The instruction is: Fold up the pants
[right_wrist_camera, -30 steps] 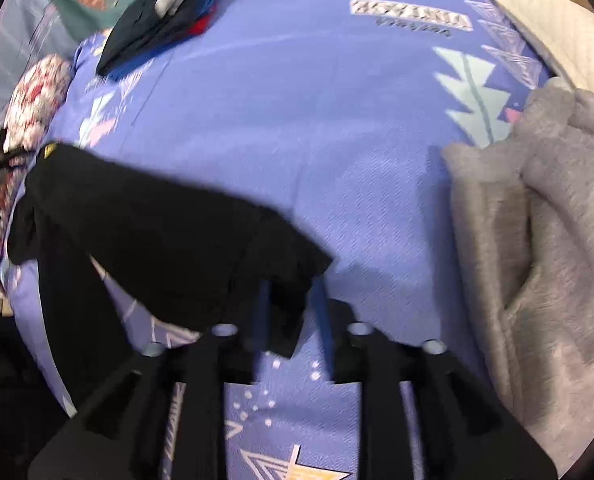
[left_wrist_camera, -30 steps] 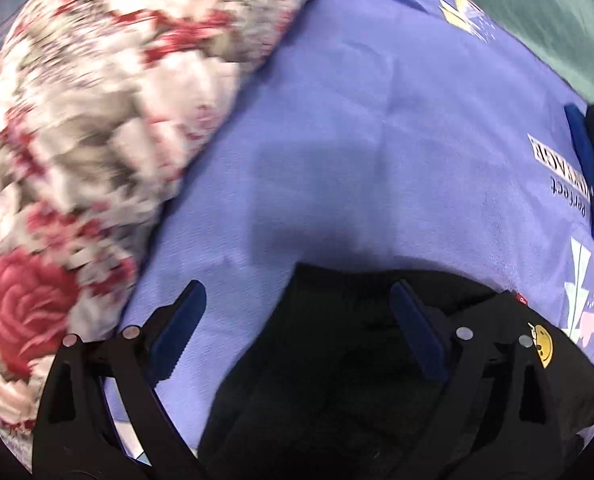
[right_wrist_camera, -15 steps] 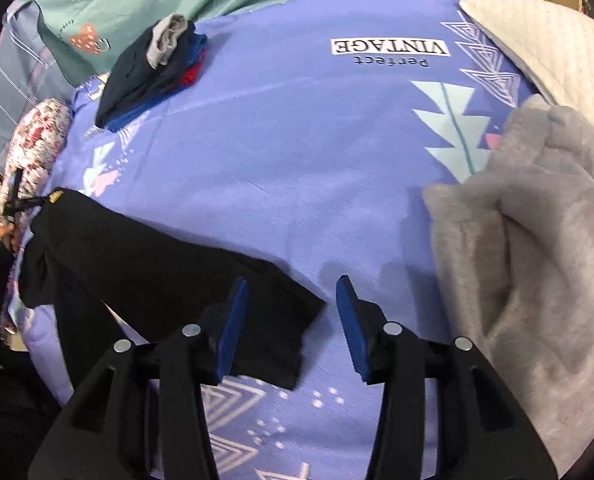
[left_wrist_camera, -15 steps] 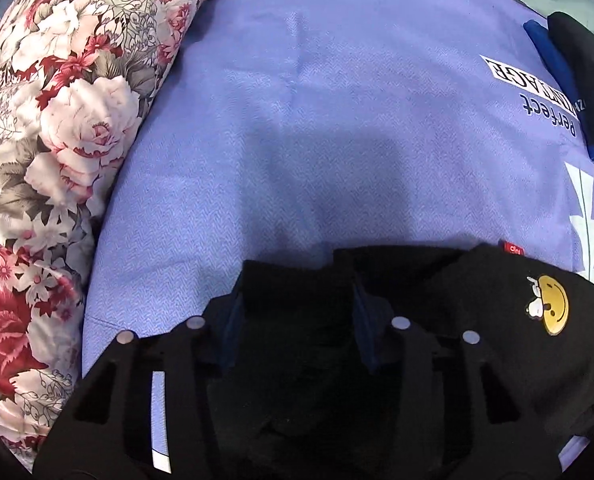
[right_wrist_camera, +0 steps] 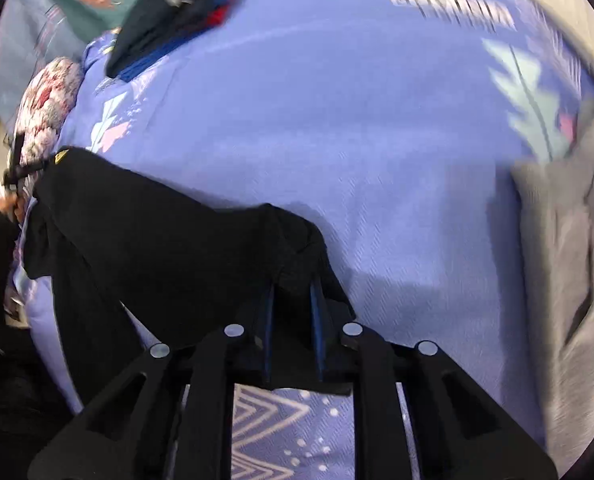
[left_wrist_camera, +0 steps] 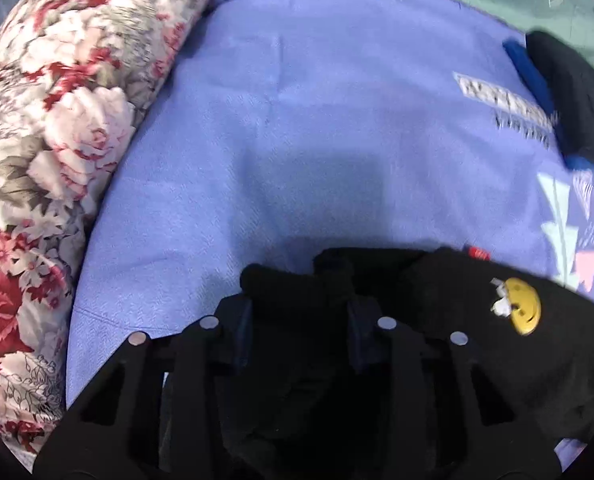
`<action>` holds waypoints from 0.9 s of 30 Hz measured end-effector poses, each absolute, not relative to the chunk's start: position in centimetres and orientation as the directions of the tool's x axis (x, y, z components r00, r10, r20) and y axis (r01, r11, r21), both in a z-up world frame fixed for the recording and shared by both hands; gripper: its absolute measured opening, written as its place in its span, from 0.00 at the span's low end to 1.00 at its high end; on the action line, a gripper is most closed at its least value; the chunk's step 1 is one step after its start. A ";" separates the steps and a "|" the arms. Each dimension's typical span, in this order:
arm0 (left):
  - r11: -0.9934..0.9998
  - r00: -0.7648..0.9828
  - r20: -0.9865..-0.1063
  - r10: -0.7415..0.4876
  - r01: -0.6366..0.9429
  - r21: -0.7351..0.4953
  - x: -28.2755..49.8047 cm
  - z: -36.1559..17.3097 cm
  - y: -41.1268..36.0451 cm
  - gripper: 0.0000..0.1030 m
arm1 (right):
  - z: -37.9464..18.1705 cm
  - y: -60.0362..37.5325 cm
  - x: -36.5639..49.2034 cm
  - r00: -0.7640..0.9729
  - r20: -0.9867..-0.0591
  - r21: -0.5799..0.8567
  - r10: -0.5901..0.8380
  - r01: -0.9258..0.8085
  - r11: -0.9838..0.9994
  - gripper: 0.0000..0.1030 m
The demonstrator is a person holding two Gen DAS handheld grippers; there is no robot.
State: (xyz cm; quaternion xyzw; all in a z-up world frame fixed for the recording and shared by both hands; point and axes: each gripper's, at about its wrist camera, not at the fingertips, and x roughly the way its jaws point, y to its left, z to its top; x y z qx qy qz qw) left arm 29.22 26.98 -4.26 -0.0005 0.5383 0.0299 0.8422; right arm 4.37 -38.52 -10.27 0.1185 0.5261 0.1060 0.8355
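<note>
Black pants (left_wrist_camera: 437, 300) with a yellow smiley patch (left_wrist_camera: 523, 312) lie on a purple bedspread (left_wrist_camera: 317, 120). In the left wrist view my left gripper (left_wrist_camera: 297, 312) is shut on the bunched waist end of the pants. In the right wrist view the pants (right_wrist_camera: 157, 240) stretch from the left to the bottom middle. My right gripper (right_wrist_camera: 293, 308) is shut on their leg end, held a little above the bedspread (right_wrist_camera: 377, 140). The smiley patch (right_wrist_camera: 61, 157) shows at the far left.
A floral bolster (left_wrist_camera: 57, 140) runs along the bed's left side. A stack of folded dark and blue clothes (right_wrist_camera: 169, 20) sits at the far end, also in the left wrist view (left_wrist_camera: 565, 96). A grey blanket (right_wrist_camera: 569, 260) is heaped on the right.
My right gripper was open half a second ago and has shut on the leg end again. My left gripper closed on the waist a second ago and still holds it. Both views have shifted.
</note>
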 end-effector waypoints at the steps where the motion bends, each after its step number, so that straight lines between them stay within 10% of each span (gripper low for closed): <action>1: 0.997 0.448 -0.893 0.035 -0.080 -0.001 29.4 -3.1 27.8 0.36 | -9.2 -38.5 4.5 0.461 -0.841 0.289 0.282 -0.059 0.956 0.14; 10: 0.976 0.665 -0.747 -0.018 -0.151 -0.157 32.5 5.8 28.8 0.38 | 1.4 -42.1 9.8 0.703 -0.689 0.235 0.177 -0.014 0.972 0.14; 21: 0.952 0.466 -0.875 0.132 -0.307 -0.020 39.2 -4.8 28.3 0.51 | -9.4 -41.7 24.7 0.553 -0.833 0.101 -0.014 0.178 0.979 0.18; 25: 0.952 0.426 -0.890 0.164 -0.303 0.030 40.4 -4.5 28.5 0.72 | -9.2 -42.4 25.3 0.536 -0.820 -0.054 -0.203 0.280 0.958 0.83; 27: 0.947 0.420 -0.899 0.121 -0.320 -0.022 40.2 -3.6 29.5 0.72 | -8.4 -42.6 24.7 0.548 -0.802 -0.080 -0.237 0.295 0.952 0.84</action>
